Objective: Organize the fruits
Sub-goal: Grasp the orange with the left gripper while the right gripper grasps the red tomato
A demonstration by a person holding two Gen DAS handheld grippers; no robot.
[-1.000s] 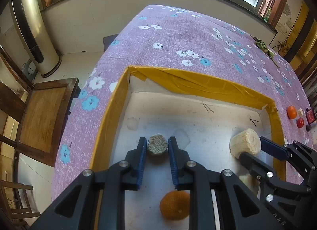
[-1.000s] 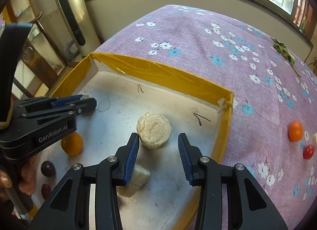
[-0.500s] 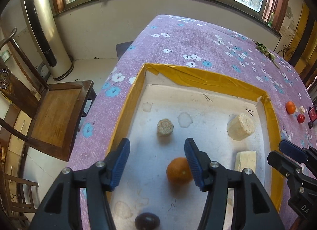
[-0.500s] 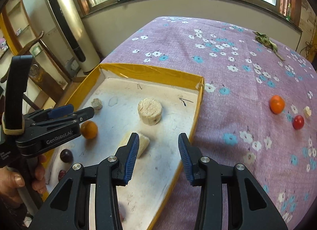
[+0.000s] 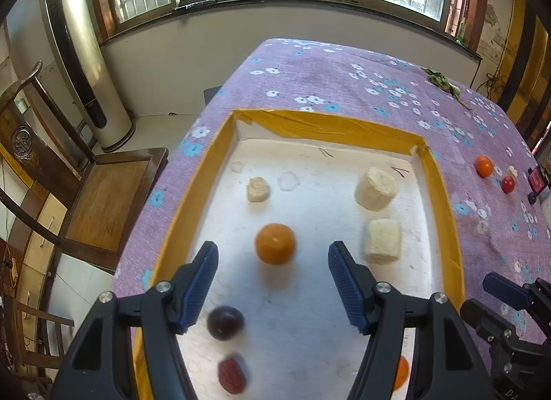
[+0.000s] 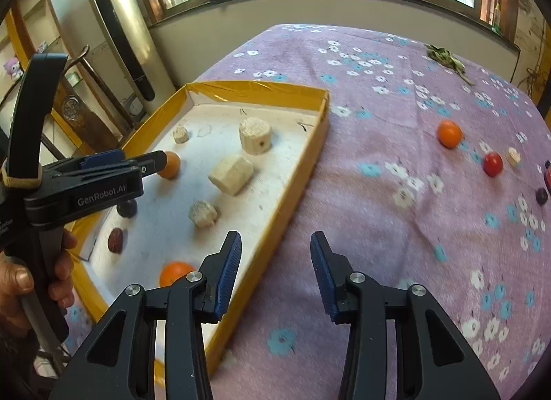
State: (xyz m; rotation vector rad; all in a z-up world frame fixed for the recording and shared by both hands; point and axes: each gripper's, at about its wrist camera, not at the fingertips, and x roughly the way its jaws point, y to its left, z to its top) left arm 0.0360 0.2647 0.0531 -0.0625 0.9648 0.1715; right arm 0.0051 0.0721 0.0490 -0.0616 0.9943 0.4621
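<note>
A yellow-rimmed tray [image 5: 440, 190] [image 6: 303, 172] lies on the purple flowered cloth. In it are an orange [image 5: 275, 243] [image 6: 170, 164], a dark plum [image 5: 225, 322], a red date [image 5: 232, 373], a second orange [image 6: 175, 272] and several pale cut chunks [image 5: 376, 188] [image 6: 231, 173]. My left gripper [image 5: 272, 283] is open and empty above the tray, just short of the orange. My right gripper [image 6: 275, 276] is open and empty over the tray's right rim. On the cloth to the right lie an orange [image 6: 449, 133] [image 5: 484, 165], a red fruit [image 6: 492, 164] and a dark fruit [image 6: 541, 195].
A wooden chair [image 5: 103, 193] stands left of the table, with a tall silver air conditioner [image 5: 82, 65] behind it. A green sprig [image 6: 444, 55] lies at the far right of the cloth. A small pale chunk [image 6: 513, 156] sits by the red fruit.
My left gripper let go of the small pale chunk, opened and drew back and up. My right gripper drew back from the round chunk and swung right to the tray's edge.
</note>
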